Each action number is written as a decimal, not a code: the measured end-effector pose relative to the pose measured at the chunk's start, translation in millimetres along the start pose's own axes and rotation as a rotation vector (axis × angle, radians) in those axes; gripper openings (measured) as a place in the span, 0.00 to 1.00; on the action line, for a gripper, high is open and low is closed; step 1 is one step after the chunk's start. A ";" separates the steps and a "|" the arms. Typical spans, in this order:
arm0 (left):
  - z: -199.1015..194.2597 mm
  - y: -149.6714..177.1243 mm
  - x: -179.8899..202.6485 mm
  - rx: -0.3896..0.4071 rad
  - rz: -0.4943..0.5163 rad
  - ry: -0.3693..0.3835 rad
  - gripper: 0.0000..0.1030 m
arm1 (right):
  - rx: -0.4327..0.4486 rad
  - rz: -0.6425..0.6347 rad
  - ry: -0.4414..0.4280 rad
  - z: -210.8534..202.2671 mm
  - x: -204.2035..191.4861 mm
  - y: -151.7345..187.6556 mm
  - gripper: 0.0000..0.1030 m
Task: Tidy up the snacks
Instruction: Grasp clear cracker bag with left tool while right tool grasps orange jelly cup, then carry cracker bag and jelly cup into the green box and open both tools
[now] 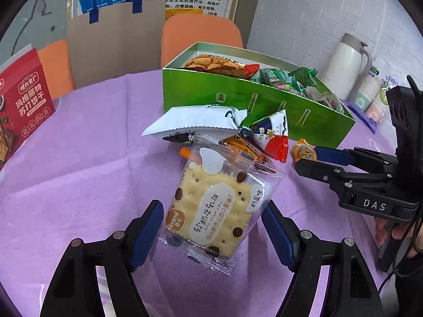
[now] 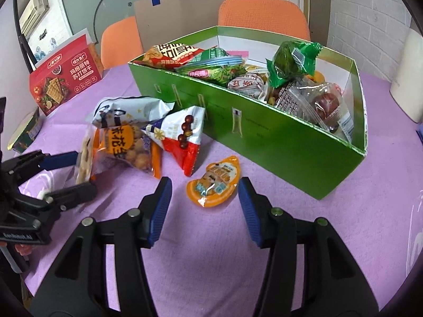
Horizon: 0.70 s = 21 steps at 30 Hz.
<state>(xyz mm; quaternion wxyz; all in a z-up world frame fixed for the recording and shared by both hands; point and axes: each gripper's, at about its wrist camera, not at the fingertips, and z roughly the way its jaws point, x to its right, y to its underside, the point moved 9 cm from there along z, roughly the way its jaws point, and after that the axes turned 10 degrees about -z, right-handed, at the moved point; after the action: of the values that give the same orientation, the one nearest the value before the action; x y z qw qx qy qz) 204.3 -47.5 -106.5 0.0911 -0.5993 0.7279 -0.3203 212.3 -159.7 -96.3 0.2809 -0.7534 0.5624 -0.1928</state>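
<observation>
A clear packet with a square cracker (image 1: 219,206) lies on the purple cloth between the fingers of my left gripper (image 1: 212,233), which is open and straddles it. My right gripper (image 2: 205,207) is open too, and a small orange packet (image 2: 214,182) sits just beyond its tips. From the left wrist view the right gripper (image 1: 306,158) reaches that orange packet (image 1: 304,152) from the right. The green box (image 2: 264,126) behind holds several wrapped snacks. A white packet (image 2: 127,113), a red-white-blue packet (image 2: 182,137) and an orange peanut packet (image 2: 127,145) lie loose in front of it.
A red cracker bag (image 2: 63,79) stands at the far left, with a small tin (image 2: 26,132) near it. A white thermos (image 1: 349,66) and paper cups (image 1: 370,97) stand right of the box. Orange chairs (image 1: 201,34) and a brown paper bag (image 1: 113,45) are behind the table.
</observation>
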 end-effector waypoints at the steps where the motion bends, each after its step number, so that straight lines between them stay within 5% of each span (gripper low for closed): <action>1: 3.8 -0.7 0.2 -0.008 -0.004 -0.001 0.76 | -0.003 0.010 -0.007 1.8 1.3 -1.6 0.52; 6: 10.9 -3.6 -4.4 -0.012 -0.033 0.005 0.76 | -0.009 0.025 -0.004 9.4 5.4 -3.8 0.50; 9: 11.2 -4.3 -4.5 -0.009 -0.030 0.005 0.73 | -0.009 0.035 -0.012 10.0 6.4 -3.2 0.26; 12: 9.1 -3.3 -2.9 -0.012 -0.036 0.019 0.64 | -0.003 0.035 -0.024 7.4 5.0 -0.7 0.26; 21: -13.9 15.1 15.5 -0.009 -0.055 0.068 0.63 | 0.055 0.058 -0.076 -26.6 -0.5 15.8 0.26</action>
<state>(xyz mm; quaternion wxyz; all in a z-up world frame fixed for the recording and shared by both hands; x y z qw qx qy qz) 180.7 -55.8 -100.4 0.0544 -0.6083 0.7153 -0.3396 184.3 -168.0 -86.0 0.3283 -0.7355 0.5674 -0.1712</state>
